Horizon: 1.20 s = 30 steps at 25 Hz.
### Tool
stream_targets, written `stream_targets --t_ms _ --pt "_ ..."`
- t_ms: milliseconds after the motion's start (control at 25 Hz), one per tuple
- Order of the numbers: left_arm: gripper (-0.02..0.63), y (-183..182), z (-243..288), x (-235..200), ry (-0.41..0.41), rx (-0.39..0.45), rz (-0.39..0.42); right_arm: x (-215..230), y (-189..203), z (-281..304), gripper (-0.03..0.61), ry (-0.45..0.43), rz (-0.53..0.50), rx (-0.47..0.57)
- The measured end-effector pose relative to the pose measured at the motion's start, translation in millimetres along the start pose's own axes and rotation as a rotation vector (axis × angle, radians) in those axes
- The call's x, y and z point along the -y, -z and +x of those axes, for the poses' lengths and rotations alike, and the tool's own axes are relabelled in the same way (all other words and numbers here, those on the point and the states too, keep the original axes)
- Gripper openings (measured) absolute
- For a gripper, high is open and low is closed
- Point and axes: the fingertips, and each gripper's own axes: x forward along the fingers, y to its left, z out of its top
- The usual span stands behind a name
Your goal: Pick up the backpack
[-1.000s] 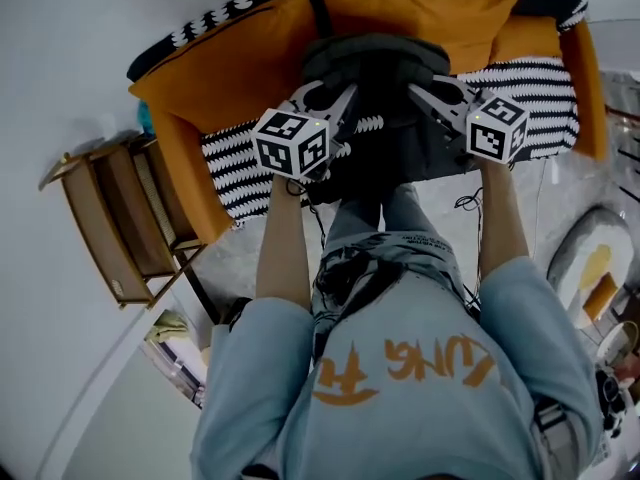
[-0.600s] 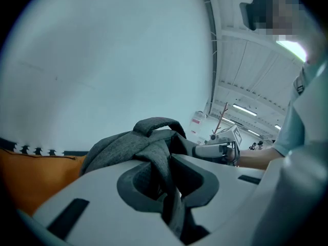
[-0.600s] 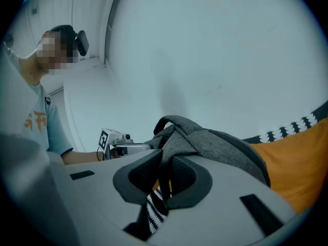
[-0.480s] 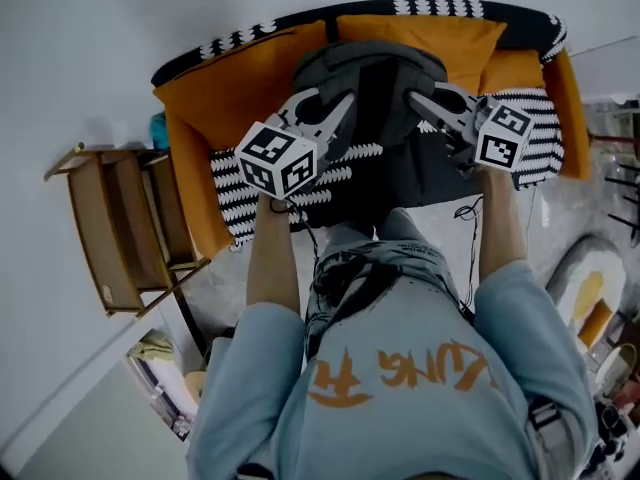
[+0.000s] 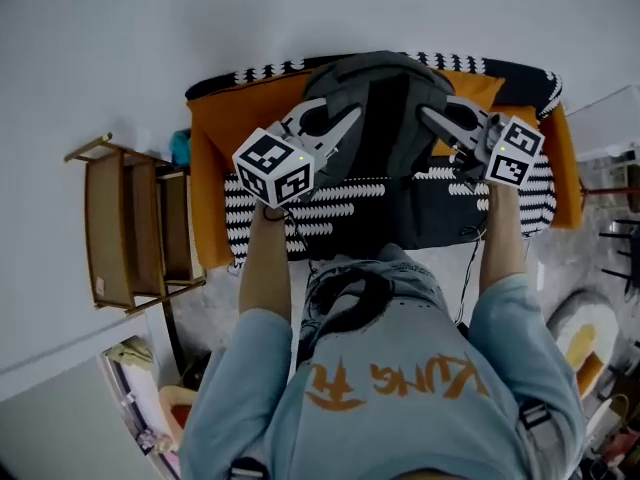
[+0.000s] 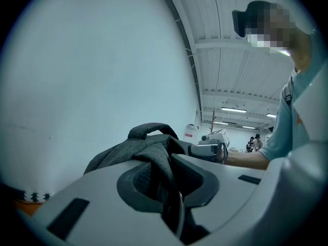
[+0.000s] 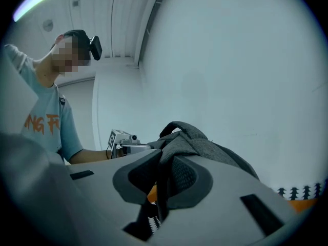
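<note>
Hangs the grey backpack [image 5: 375, 103] between two grips at the upper centre of the head view, in front of the orange sofa [image 5: 215, 133]. Pinches a fold of its fabric with the left gripper [image 5: 343, 126] at the pack's left edge and another with the right gripper [image 5: 432, 118] at the right edge, both claws clamped tight on cloth. Shares the weight across both sides, probably to keep the pack level and upright, top handle [image 6: 148, 129] uppermost.
</note>
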Motion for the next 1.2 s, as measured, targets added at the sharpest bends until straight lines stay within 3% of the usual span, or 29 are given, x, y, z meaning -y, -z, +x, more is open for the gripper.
stream_targets --t_ms 240,640,1200 --pt "0.066 -39.3 -8.1 21.1 -0.011 0.062 0.064 -18.7 -38.4 -10.1 0.037 -0.075 -0.076 0.031" --pt "0.066 -56.1 -25.2 39.6 -0.022 0.144 0.145 -43.5 -56.8 -12.4 0.038 -0.124 -0.196 0.052" --pt "0.066 -65.6 -4.5 48.4 -0.040 0.146 0.135 -32.6 -70.3 -33.0 0.040 -0.182 -0.207 0.083"
